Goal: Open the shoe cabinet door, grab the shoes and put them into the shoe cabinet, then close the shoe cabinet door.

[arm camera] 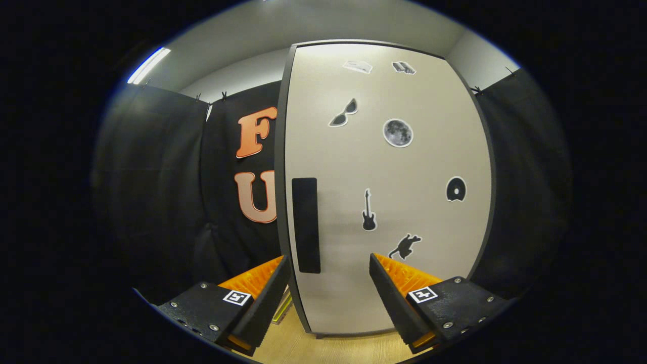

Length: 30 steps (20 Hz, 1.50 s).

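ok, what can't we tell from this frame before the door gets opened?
- Cabinet inside: hidden by the shut door, gripper view.
- Shoes: something pale by the left finger, too cut off by it and the door's edge to identify.
- Handle: a dark strip; whether it is recessed or raised is unclear.
- Top two stickers: too small to read.
- Gripper: jaws open, apart from the door; the gap between them cannot be judged.

Smooth matt shoe cabinet door [404, 212], wood-grain floor [323, 349], black cloth wall [162, 202].
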Motion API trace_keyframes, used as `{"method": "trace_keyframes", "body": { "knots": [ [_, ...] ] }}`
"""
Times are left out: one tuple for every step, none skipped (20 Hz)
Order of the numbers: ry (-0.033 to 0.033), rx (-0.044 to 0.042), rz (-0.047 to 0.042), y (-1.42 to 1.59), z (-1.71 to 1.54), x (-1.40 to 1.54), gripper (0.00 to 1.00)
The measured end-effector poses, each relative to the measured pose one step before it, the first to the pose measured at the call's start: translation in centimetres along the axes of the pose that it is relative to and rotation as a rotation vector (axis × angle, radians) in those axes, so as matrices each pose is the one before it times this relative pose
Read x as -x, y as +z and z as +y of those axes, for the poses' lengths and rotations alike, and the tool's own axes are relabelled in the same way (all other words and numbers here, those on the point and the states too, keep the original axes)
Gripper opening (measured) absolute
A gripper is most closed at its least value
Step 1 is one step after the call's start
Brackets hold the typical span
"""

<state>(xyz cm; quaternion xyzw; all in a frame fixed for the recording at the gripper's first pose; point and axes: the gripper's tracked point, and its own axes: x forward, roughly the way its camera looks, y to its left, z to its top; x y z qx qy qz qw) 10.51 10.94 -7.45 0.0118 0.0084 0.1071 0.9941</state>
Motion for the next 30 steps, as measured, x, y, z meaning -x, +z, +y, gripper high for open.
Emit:
{"method": "trace_keyframes", "body": {
  "knots": [
    [-0.01498,0.00279,-0.00111,0.277,-0.564,1.417,0.98],
    [-0.01202,0.00112,-0.00848,0.374,-0.486,1.368,0.98],
    [-0.00183,-0.00449,-0.00111,0.251,-0.319,1.440,0.97],
    [-0.00839,-0.00526,0.00025,0.263,-0.570,1.291,0.97],
    [-0.01608,-0.00343,0.00101,0.242,-0.676,1.182,0.97],
    [-0.01655,-0.00138,0.00139,4.582,0.344,0.894,0.97],
    [-0.01897,0.00054,-0.00361,0.122,-0.775,1.278,0.97],
    [-0.01692,0.00429,0.00033,0.072,-0.824,1.143,0.98],
    [-0.01049,0.00186,-0.00488,0.113,-0.635,1.207,0.97],
    [-0.00646,-0.00819,0.00320,0.030,-0.333,1.109,0.98],
    [-0.00473,-0.00956,0.00285,0.044,-0.272,1.102,0.97],
    [-0.00535,-0.00759,-0.00498,0.125,-0.320,0.924,0.97],
    [-0.00689,-0.00119,0.00155,-0.048,-0.372,0.745,0.97],
    [-0.00797,0.00388,0.00380,-0.199,-0.301,0.754,0.97],
    [-0.01340,0.01040,0.00308,-0.146,-0.450,0.757,0.97],
    [-0.00801,0.00826,0.00144,-0.166,-0.313,0.666,0.97],
    [-0.00221,0.00063,0.00428,-0.121,-0.159,0.684,0.97],
    [0.00022,-0.00364,0.00404,-0.083,-0.010,0.568,0.97],
    [0.00039,-0.00328,0.00368,-0.131,-0.091,0.538,0.97],
    [-0.00610,0.00496,0.00272,-0.109,-0.175,0.419,0.97],
    [-0.00245,0.00445,-0.00308,-0.019,-0.203,0.285,0.97],
    [-0.00240,0.00127,-0.00010,-0.038,-0.030,0.322,0.97],
    [0.00136,-0.00053,0.00269,-0.094,-0.026,0.265,0.97],
    [-0.00045,-0.00201,0.00079,-0.033,-0.037,0.215,0.97],
    [0.00099,0.00006,0.00114,-0.049,-0.085,0.145,0.97],
    [-0.00243,0.00410,0.00114,-0.106,-0.003,0.101,0.97],
    [-0.00265,0.01135,0.00014,-0.098,-0.189,0.060,0.97],
    [-0.00321,0.00583,0.00244,0.026,-0.097,0.048,0.97],
    [0.00362,-0.00190,-0.00081,0.042,0.052,0.191,0.97],
    [0.00401,-0.00564,-0.00347,0.084,0.120,0.012,0.97]
  ]
}}
